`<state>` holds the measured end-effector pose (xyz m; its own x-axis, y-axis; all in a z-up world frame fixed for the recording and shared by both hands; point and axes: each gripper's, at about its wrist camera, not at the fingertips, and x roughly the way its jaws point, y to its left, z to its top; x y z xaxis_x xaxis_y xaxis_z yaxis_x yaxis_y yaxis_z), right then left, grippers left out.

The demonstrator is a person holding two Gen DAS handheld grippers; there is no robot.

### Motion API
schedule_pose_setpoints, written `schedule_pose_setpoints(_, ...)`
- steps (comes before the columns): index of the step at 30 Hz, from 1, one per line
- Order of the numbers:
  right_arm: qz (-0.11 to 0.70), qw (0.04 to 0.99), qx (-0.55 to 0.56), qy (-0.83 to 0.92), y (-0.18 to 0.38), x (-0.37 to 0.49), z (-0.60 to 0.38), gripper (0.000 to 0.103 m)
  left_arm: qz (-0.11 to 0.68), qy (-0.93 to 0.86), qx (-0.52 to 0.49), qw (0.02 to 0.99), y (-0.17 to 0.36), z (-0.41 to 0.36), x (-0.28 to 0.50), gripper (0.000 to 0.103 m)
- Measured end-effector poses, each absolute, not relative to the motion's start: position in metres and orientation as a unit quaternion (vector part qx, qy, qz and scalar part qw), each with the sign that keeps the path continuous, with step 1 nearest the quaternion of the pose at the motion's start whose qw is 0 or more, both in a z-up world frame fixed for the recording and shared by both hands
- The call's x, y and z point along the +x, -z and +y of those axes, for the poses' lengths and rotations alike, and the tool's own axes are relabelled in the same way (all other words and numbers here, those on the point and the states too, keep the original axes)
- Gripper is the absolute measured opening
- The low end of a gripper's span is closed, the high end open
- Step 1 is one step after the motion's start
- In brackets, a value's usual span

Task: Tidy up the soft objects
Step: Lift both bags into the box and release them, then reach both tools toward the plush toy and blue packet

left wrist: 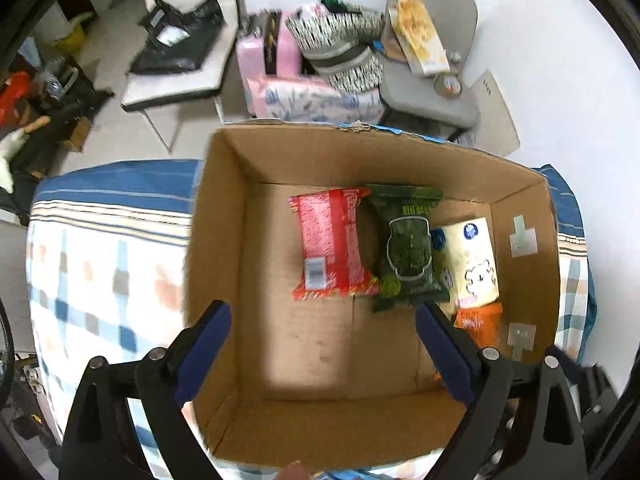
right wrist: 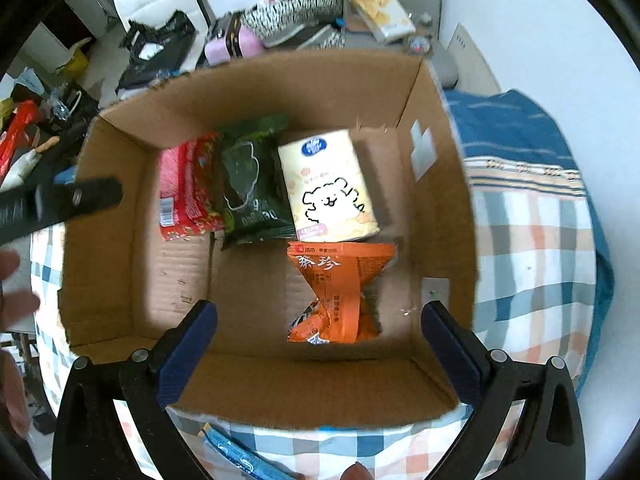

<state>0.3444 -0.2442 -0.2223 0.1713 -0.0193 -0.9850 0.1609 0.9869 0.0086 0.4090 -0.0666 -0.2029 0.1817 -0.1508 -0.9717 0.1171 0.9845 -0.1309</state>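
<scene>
An open cardboard box stands on a checked bedcover. Inside lie a red packet, a dark green packet, a cream tissue pack with a dog drawing and an orange packet. My left gripper is open and empty above the box's near half. My right gripper is open and empty above the near wall, just short of the orange packet. The left gripper's black body shows at the left of the right wrist view.
The checked and blue-striped bedcover surrounds the box. A blue-wrapped item lies on the cover near the box's front. Beyond are a white chair, a grey chair and piled bags.
</scene>
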Motion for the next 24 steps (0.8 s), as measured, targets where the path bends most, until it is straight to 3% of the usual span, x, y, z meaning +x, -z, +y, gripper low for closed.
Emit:
schedule_pose_setpoints(12, 0.580, 0.811, 0.053, 0.059, 0.157, 0.282, -0.238, 0.103, 0.545, 0.084, 0.009, 0.834, 0.131, -0.054, 0.304, 0.094)
schedule_pose_setpoints(15, 0.563, 0.822, 0.052, 0.059, 0.138, 0.264, -0.237, 0.103, 0.532, 0.076, 0.010, 0.843, 0.120, -0.051, 0.285, 0.102)
schedule_pose_setpoints(24, 0.521, 0.851, 0.046, 0.042, 0.092, 0.203, -0.235, 0.103, 0.503, 0.046, -0.008, 0.863, 0.091, -0.044, 0.226, 0.102)
